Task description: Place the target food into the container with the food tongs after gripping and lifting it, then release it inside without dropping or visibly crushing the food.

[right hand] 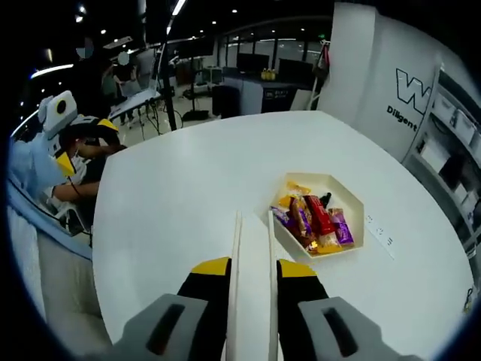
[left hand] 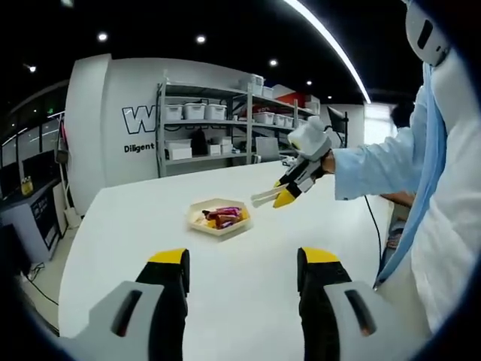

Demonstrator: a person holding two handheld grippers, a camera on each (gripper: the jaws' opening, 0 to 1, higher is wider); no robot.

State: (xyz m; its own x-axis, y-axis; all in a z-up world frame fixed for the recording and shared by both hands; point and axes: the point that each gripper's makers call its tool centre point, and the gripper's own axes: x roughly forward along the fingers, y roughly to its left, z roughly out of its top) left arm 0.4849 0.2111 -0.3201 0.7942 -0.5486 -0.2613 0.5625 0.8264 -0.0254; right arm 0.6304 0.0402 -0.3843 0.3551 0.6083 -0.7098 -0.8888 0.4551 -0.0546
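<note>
Clearly we are early in the job: nothing hangs between the tips of the food tongs (right hand: pixel 252 263), and we judge that gripping, lifting and releasing all lie ahead. Our right gripper (right hand: pixel 252 282) is pinching the tongs, whose two pale arms run forward nearly pressed together. Just ahead and slightly right of their tips sits the hexagonal container (right hand: pixel 353 197) on the white table (right hand: pixel 188 188), holding wrapped snacks (right hand: pixel 312 222) in red, purple and yellow, glossy and uncrushed. Which snack is the target we cannot tell. Our left gripper (left hand: pixel 244 274) hovers spread wide and empty, the container (left hand: pixel 219 216) well ahead between its jaws.
</note>
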